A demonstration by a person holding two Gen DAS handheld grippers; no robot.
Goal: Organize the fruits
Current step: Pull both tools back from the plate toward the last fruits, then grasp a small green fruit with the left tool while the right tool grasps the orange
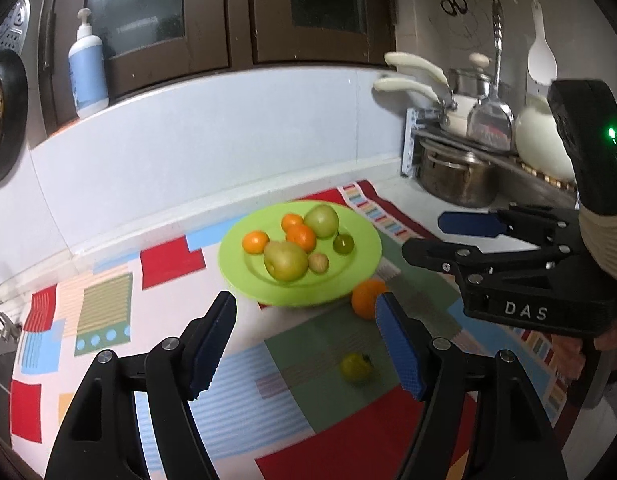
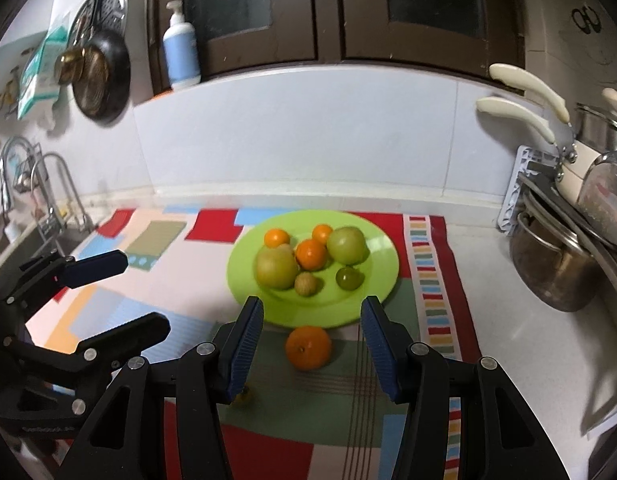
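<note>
A green plate (image 1: 360,276) (image 2: 380,292) on a patchwork mat holds several fruits: oranges, green apples, a small brown fruit. A loose orange (image 1: 366,298) (image 2: 308,347) lies on the mat just in front of the plate. A small yellow-green fruit (image 1: 356,367) (image 2: 244,396) lies nearer still. My left gripper (image 1: 306,344) is open and empty, above the mat short of the plate. My right gripper (image 2: 311,346) is open with the loose orange between its fingers, apart from both pads; it also shows in the left wrist view (image 1: 428,236).
A colourful mat (image 1: 108,312) (image 2: 428,280) covers the white counter. A dish rack with pots (image 1: 456,176) (image 2: 556,268) stands at the right. A sink with a tap (image 2: 48,184) is at the left. A soap bottle (image 1: 87,66) (image 2: 181,50) sits on the window ledge.
</note>
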